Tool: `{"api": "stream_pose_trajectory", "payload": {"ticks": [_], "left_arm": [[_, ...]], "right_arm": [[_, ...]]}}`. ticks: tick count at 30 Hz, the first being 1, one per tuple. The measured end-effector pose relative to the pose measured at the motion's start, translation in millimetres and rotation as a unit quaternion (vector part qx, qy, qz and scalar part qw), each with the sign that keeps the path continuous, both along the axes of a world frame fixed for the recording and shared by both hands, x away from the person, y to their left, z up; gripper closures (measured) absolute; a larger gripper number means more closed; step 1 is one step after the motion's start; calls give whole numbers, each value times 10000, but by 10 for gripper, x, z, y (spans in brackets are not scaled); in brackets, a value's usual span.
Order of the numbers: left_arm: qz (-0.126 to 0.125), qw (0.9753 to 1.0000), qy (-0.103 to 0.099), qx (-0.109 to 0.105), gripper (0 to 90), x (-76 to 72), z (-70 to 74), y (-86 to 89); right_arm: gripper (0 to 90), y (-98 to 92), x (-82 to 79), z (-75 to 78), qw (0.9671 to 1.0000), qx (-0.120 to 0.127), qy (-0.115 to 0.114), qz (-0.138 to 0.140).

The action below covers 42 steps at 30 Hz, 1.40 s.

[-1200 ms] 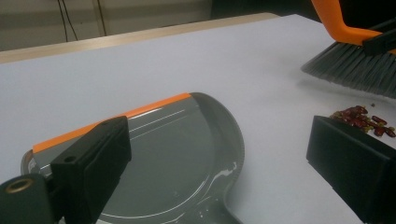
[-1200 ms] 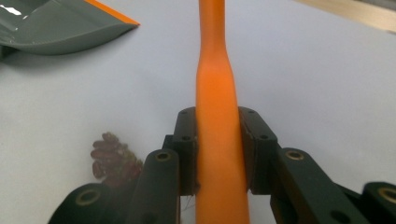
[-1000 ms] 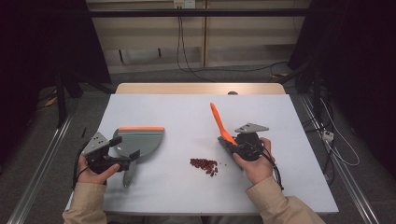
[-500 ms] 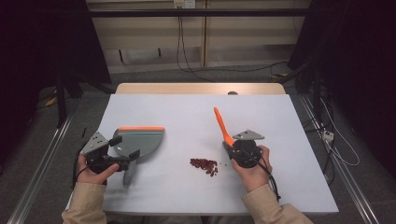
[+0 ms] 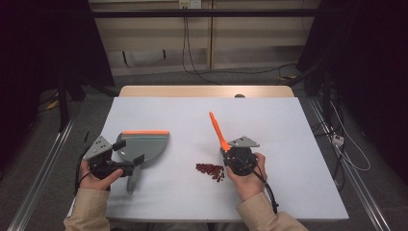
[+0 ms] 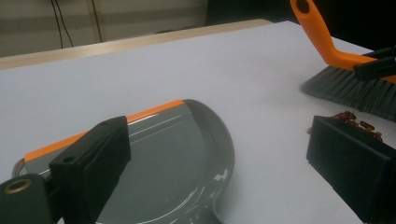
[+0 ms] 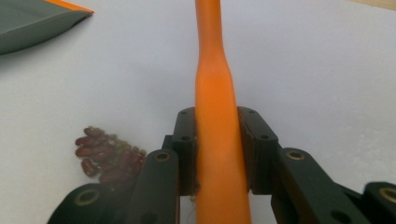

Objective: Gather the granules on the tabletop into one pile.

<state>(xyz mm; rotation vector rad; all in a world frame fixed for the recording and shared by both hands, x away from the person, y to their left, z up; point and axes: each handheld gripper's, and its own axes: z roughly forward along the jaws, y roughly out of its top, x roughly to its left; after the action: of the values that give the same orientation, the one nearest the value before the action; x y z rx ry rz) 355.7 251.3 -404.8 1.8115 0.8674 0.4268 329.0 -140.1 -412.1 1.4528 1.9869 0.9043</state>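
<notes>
Brush [image 5: 219,131] nearer heaped glossy beans [image 5: 210,170]

Open table [image 5: 288,125] between dustpan [image 5: 149,144] and brush [image 5: 219,132], clear lane there. Bean pile [image 5: 210,170] lies just left of the right gripper [image 5: 239,159], blocking low passes. Far half and right side free; left gripper [image 5: 126,162] crowds the dustpan's handle end.

Pale grey tabletop [image 5: 288,144], rectangular, with a light wooden strip [image 5: 207,91] showing along its 12 o'clock edge. Small dark knob [image 5: 239,96] sits on that strip, just right of centre. Grey floor [image 5: 226,77] beyond. Black cables [image 5: 192,53] hang from a wall outlet [image 5: 188,4] at 12 o'clock. Metal rails [image 5: 43,178] run along the floor at 9 and 3 o'clock. White plug [image 5: 338,140] lies at 3 o'clock.
</notes>
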Motion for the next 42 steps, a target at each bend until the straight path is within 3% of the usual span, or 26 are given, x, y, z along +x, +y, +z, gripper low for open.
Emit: {"api": "stream_pose_trajectory", "payload": {"ticks": [6, 17, 23, 35, 42], "left_arm": [[-7, 10000, -1, 9, 62, 0, 0, 0], [-1, 10000, 8, 37, 62, 2, -2, 1], [0, 10000, -8, 50, 62, 1, 1, 7], [-16, 10000, 10, 62, 61, -3, -4, -1], [-59, 9999, 22, 89, 61, -23, -4, -11]], "right_arm": [[709, 131, 25, -9, 10000, 13, -54, 38], [711, 187, 30, 3, 9995, 303, -45, 93], [711, 236, 31, -3, 9995, 258, -107, 141], [712, 155, 27, 56, 9988, 392, -231, 177], [712, -82, 56, 99, 9975, 564, -187, 393]]}}
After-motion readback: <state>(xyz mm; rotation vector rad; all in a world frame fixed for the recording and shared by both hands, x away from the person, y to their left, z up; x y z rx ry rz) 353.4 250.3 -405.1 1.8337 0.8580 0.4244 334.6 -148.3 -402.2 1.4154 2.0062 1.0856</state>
